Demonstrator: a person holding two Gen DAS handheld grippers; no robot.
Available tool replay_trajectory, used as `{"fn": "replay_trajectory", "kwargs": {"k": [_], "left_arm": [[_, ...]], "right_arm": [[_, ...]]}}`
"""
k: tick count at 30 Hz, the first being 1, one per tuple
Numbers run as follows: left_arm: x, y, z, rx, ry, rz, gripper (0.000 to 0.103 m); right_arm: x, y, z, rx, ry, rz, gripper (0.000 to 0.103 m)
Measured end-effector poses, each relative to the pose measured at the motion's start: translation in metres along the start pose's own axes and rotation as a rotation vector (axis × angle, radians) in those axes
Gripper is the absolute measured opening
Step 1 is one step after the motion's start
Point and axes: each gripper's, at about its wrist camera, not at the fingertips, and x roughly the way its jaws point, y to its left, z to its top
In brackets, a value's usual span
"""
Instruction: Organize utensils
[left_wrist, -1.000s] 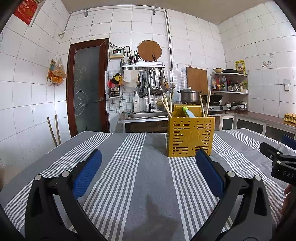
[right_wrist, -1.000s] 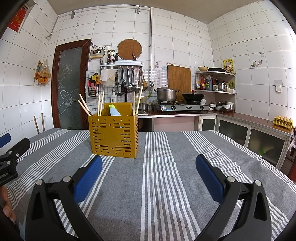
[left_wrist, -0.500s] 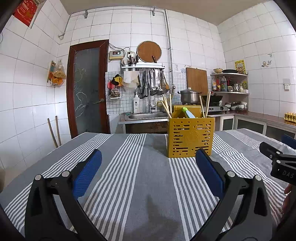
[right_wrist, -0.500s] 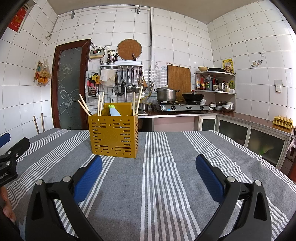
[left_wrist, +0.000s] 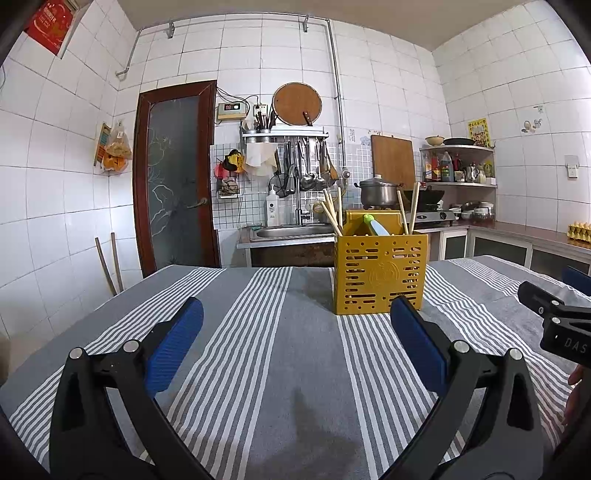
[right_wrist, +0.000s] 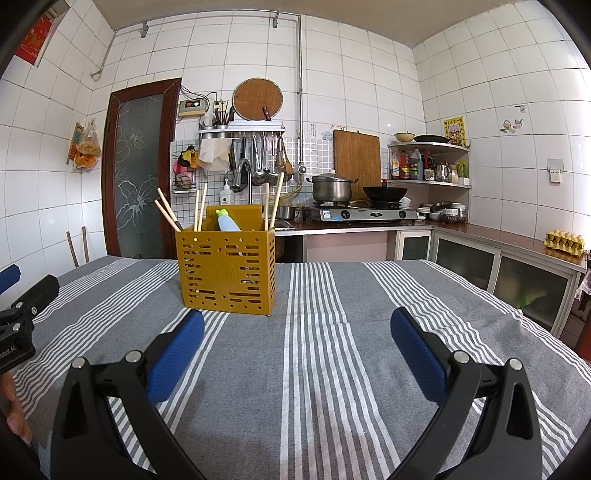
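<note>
Yellow plastic made up the slotted utensil holder (left_wrist: 380, 271), which stood upright on the grey striped tablecloth (left_wrist: 277, 350), ahead of both tools. Wooden chopsticks (right_wrist: 199, 212) and a pale blue utensil (right_wrist: 227, 221) stuck out of it. The left gripper (left_wrist: 295, 332) and right gripper (right_wrist: 297, 334) hovered spread wide, holding nothing.
</note>
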Motion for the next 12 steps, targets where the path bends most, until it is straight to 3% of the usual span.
{"fn": "replay_trajectory", "kwargs": {"k": [12], "left_arm": [[0.0000, 0.0011, 0.0003, 0.000, 0.002, 0.000, 0.098]], "right_arm": [[0.0004, 0.0001, -0.0006, 0.000, 0.000, 0.000, 0.099]]}}
